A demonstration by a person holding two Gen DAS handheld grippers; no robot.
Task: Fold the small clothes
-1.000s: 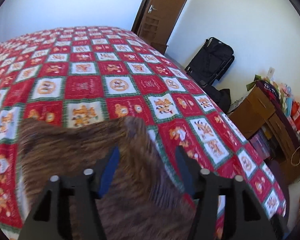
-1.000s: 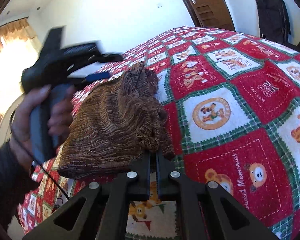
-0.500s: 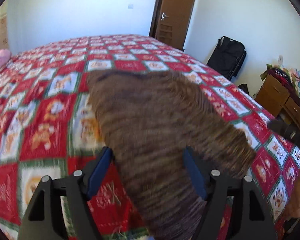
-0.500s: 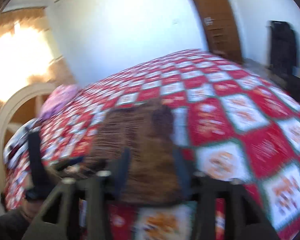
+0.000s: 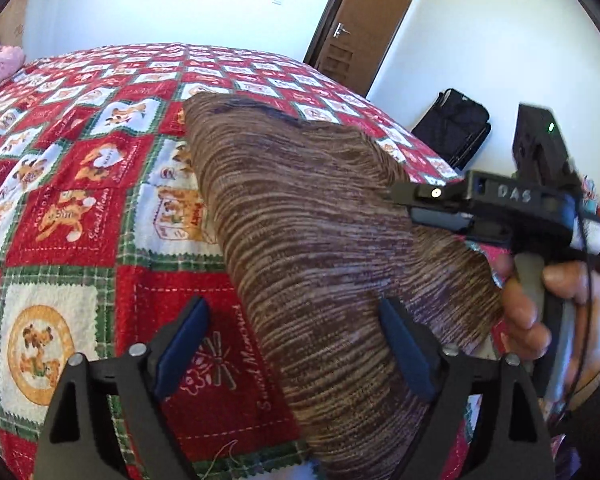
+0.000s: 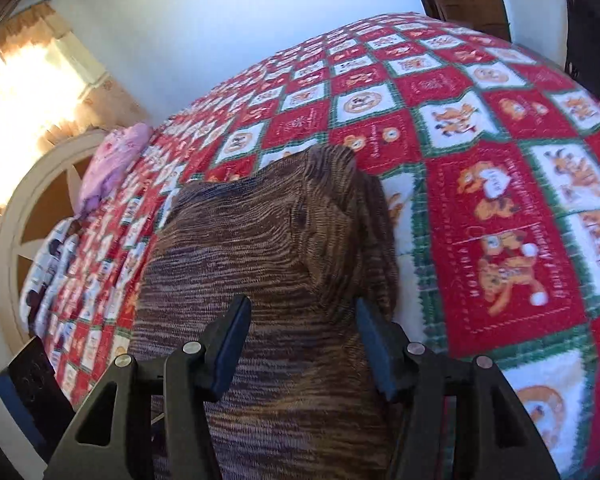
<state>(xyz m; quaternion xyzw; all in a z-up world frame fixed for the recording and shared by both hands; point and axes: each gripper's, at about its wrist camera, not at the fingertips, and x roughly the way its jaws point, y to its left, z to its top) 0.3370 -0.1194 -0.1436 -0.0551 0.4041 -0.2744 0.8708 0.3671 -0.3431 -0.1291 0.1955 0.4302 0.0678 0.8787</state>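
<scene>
Bed with quilt (image 5: 80, 216) fills both views: red, white and green checks with bear prints. Quilt runs to the far wall. Brown door (image 5: 364, 28) far right in the left wrist view. Black bag (image 5: 452, 132) on the floor right of the bed, against the wall. Arched headboard (image 6: 24, 216) and bright curtained window (image 6: 32, 80) on the left in the right wrist view.

Brown knit (image 5: 320, 248), striped, lies on the quilt near the near edge of the bed. Folded over into a thick pad, one rounded lobe at its far end (image 6: 328, 168). It reaches right up under both cameras.

Pink cloth (image 6: 112, 160) lies far left on the quilt by the headboard, well apart from the knit.

Left gripper (image 5: 296, 344): jaws have just been opening, now spread wide. Right blue pad (image 5: 404, 352) over the knit, left pad over bare quilt. Not gripping.

Right gripper (image 6: 300, 340): jaws parted, both above the knit, no pinch seen. Released. It also shows side-on at the right of the left wrist view, a hand (image 5: 556, 312) wrapped round its handle, green light lit on top.
</scene>
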